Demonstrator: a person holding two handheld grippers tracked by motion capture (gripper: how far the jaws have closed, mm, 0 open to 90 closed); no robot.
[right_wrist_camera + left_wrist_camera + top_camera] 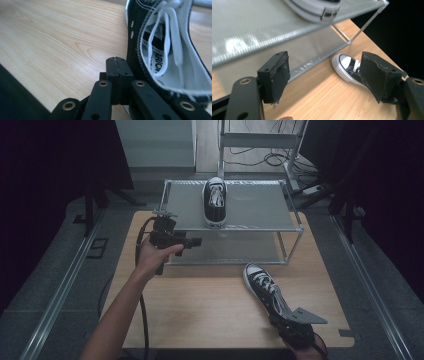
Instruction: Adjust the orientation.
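The right gripper (295, 327), jaws together and empty, touches the heel end of the shoe (264, 287), which points toward upper left.

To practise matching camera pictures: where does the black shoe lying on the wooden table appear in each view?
High view: shoe right of centre, low.
Left gripper view: its white toe right of centre.
Right gripper view: upper right, lace side.
Shared landmark: the wooden table.
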